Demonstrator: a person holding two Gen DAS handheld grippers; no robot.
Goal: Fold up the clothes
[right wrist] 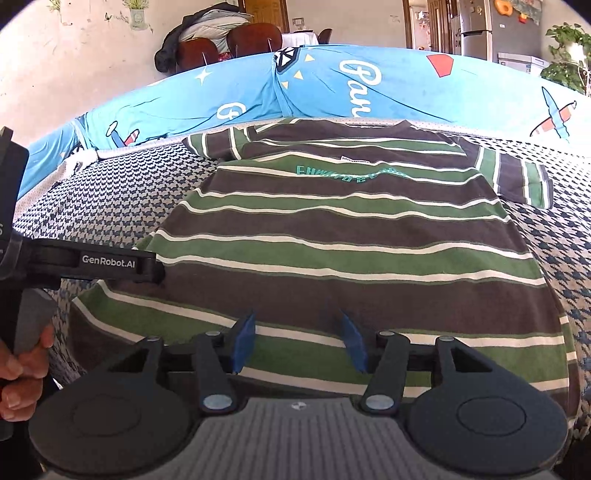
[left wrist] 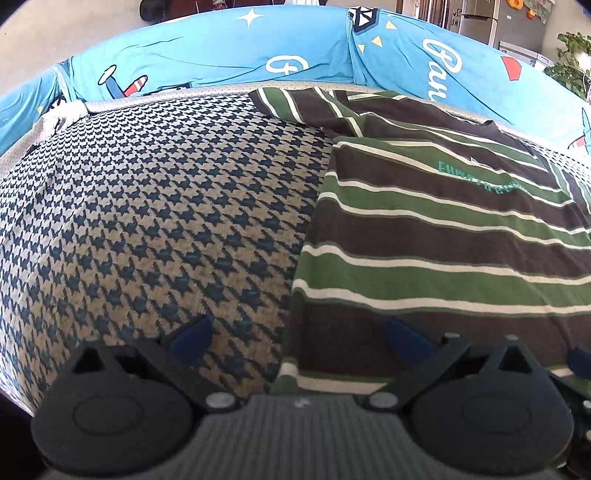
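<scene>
A T-shirt (right wrist: pixel 351 236) striped in green, brown and white, with teal lettering, lies flat on a houndstooth cover (left wrist: pixel 147 206). Its collar points away and its hem is nearest to me. Both short sleeves are spread out, one (right wrist: pixel 218 144) to the left and one (right wrist: pixel 517 177) to the right. My right gripper (right wrist: pixel 299 339) is open over the hem near its middle, nothing pinched between its blue pads (right wrist: pixel 245 339). My left gripper (left wrist: pixel 299 338) stands wide open astride the T-shirt's (left wrist: pixel 443 229) left edge, one pad over the cover, the other over the cloth.
Blue bedding (right wrist: pixel 369 85) printed with planes and script runs along the far side. At the left edge a hand (right wrist: pixel 22 365) holds the other tool's handle. Chairs (right wrist: pixel 229 40), a fridge (right wrist: pixel 480 29) and a plant (right wrist: pixel 569 55) stand behind.
</scene>
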